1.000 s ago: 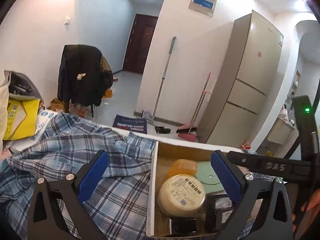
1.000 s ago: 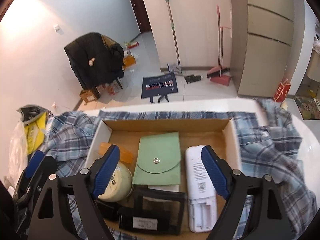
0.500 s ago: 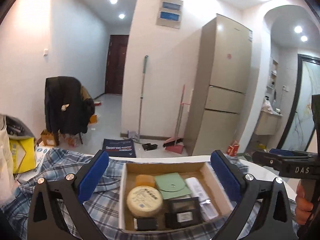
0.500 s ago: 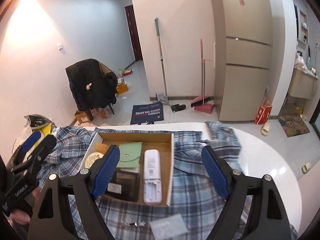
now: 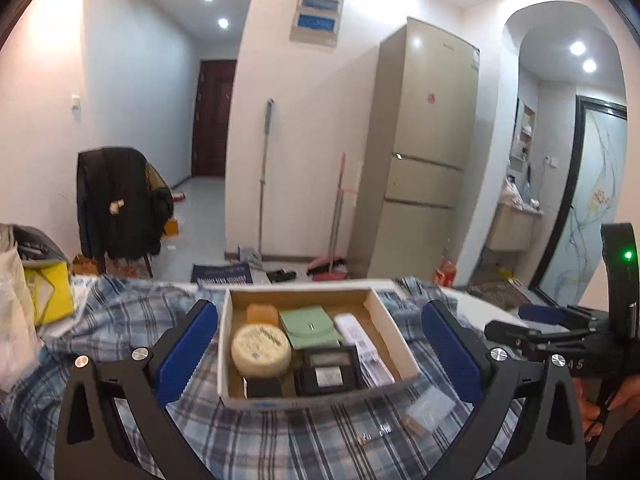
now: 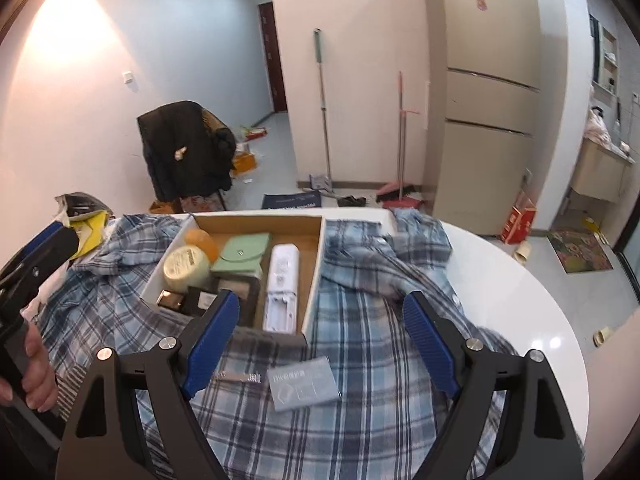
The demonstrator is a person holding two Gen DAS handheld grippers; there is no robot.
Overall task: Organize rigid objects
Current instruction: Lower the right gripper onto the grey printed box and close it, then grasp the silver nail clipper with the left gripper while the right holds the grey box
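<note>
**Left wrist view: box packed, both claws spread and empty**

Packed side by side into the cardboard box [image 5: 394, 340], flat on its floor so nothing stacks high: round cream tin [image 5: 261, 349] at the left wall, orange block [image 5: 262, 314] behind it, green snap pouch [image 5: 311, 326] in the middle, white remote [image 5: 360, 340] lengthwise along the right wall, black cases [image 5: 328, 370] across the front. Looks like sorting by shape, long against a wall and round in a corner, to use the floor fully.

Resting squarely on the plaid shirt [image 6: 380, 340], itself spread over the round white table [image 6: 520, 300]; probably laid there as a soft working surface.

Left outside the box, just beside its near wall on the cloth: a clear flat packet [image 6: 302, 382] and a small metal piece [image 6: 236, 377]. Likely the remaining items, or too thin to grasp easily.

Framing the box from above and behind, the left gripper [image 5: 318, 307]: jaws wide apart, nothing between the pads, touching nothing. Hovering over the shirt to the right of the box, the right gripper [image 6: 321, 297]: likewise released and empty, with the packet low between its fingers but apart from them. Held clear of the box, seemingly to survey the result or to line up on the packet.
</note>
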